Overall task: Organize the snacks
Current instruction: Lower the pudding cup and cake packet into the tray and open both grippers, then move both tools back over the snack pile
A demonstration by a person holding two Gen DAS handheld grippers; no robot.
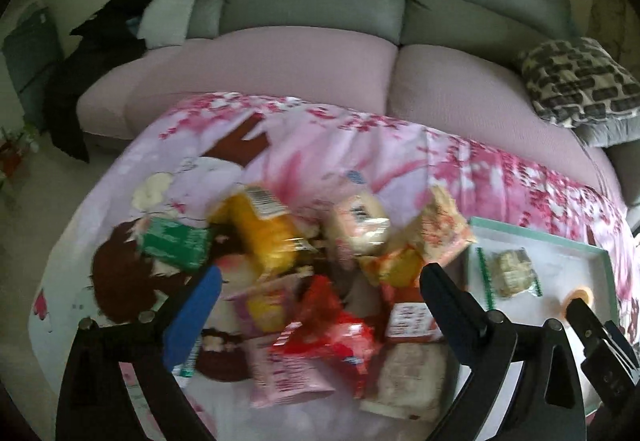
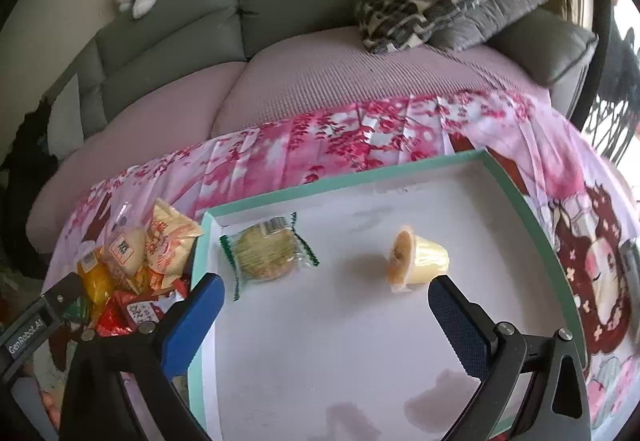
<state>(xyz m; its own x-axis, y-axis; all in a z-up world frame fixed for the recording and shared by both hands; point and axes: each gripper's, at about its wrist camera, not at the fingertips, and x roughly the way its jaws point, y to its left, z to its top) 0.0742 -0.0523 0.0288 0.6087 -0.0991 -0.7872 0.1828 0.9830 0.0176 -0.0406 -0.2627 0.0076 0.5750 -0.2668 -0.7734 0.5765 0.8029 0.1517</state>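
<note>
Holding a clear-wrapped round cracker (image 2: 266, 253) and yellow jelly cup (image 2: 420, 259), the shallow green-rimmed white tray (image 2: 516, 201) sits on pink floral cloth (image 2: 360, 133); both grippers' (image 1: 320, 289) (image 2: 326, 299) fingers spread, released.

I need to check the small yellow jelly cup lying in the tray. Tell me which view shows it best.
The right wrist view: the small yellow plastic jelly cup lies on its side, whole and sharp, in the green-rimmed white tray. The left wrist view shows only a blurred orange bit of it, partly hidden by the other tool.

Left gripper (image 1: 320, 293), jaws wide apart, above heaped snack packets (image 1: 316, 281); a wrapped cake (image 1: 514, 267) lies in the tray (image 1: 600, 253).
</note>
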